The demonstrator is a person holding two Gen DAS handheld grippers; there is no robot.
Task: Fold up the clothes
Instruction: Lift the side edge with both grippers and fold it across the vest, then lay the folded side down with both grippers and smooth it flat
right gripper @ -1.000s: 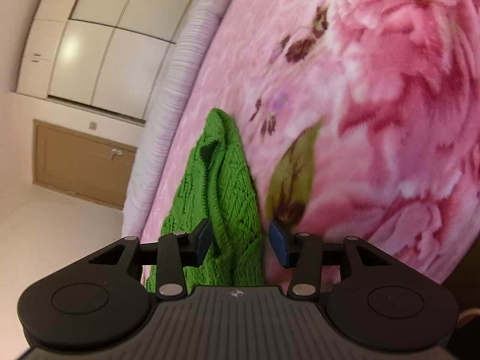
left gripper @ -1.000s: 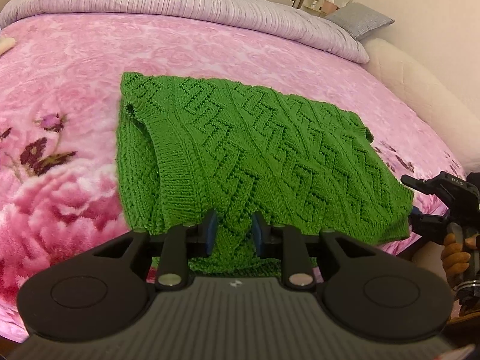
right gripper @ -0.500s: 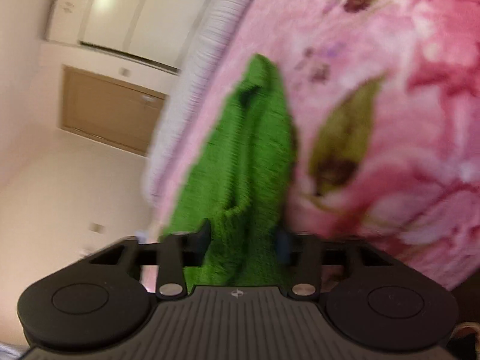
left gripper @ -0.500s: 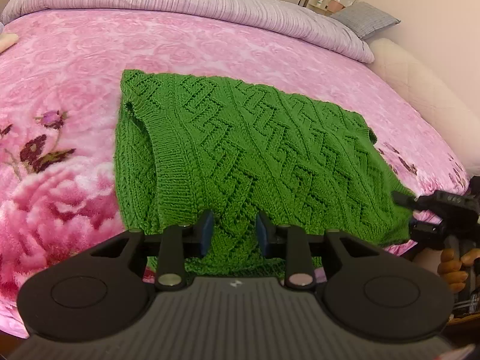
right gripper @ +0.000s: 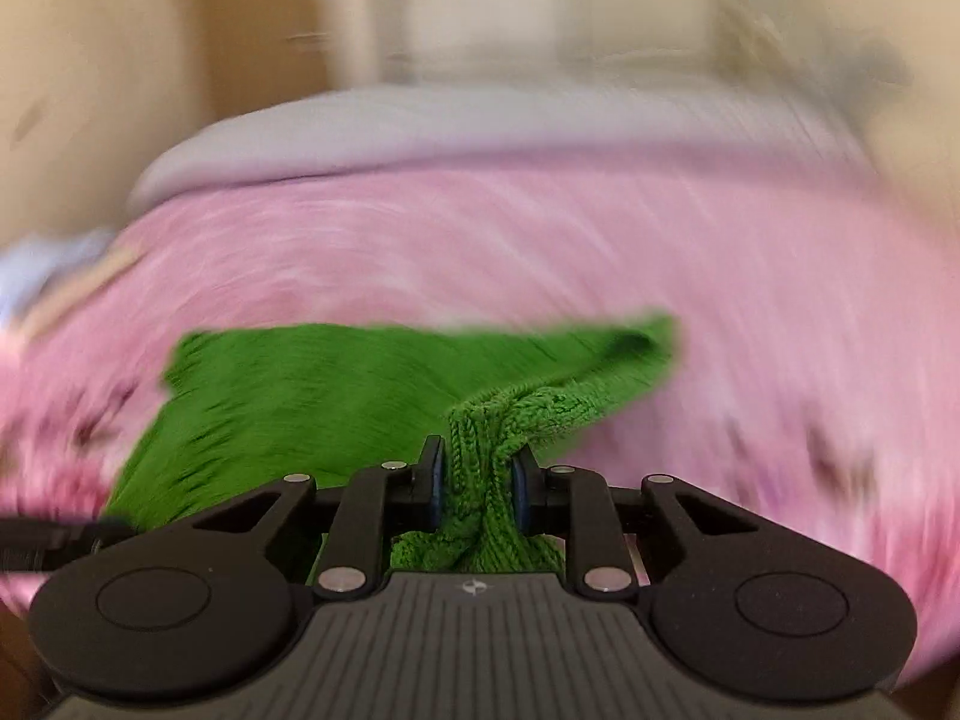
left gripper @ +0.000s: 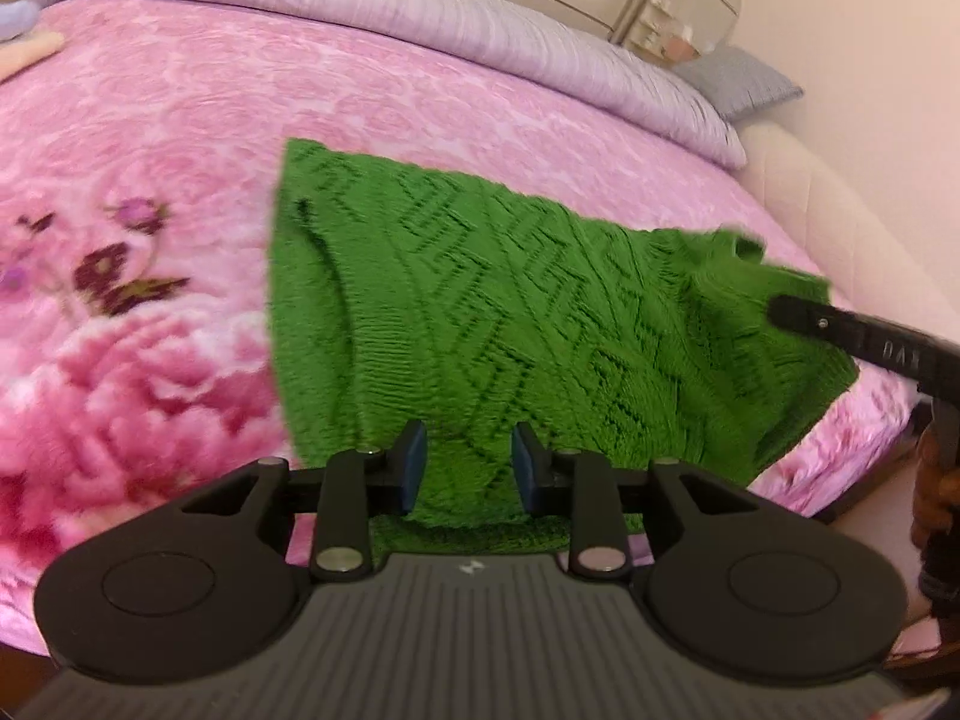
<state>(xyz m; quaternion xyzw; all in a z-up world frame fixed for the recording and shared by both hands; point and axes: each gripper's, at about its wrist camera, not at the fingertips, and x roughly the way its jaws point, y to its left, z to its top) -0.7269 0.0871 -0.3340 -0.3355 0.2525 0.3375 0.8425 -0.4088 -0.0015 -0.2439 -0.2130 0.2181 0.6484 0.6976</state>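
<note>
Seen from the left wrist view, the green cable-knit sweater lies spread on the pink floral fleece blanket covering the bed, its long axis running from the far left corner toward the near right edge, straight ahead of the left gripper. That gripper's blue-padded jaws stand a narrow way apart with the sweater's near hem between them, though whether they actually pinch the knit I cannot tell. At the right, the black finger of the right gripper reaches into the sweater's raised right corner; white lettering on it looks like "DAX", but it is too blurred to trust. Turning to the right wrist view, heavily smeared by motion, the right gripper is clamped on a bunched fold of the knit, lifted off the blanket, with the rest of the sweater stretching away to the left. So the right hand carries the corner, and the fold likely goes leftward across the garment.
</note>
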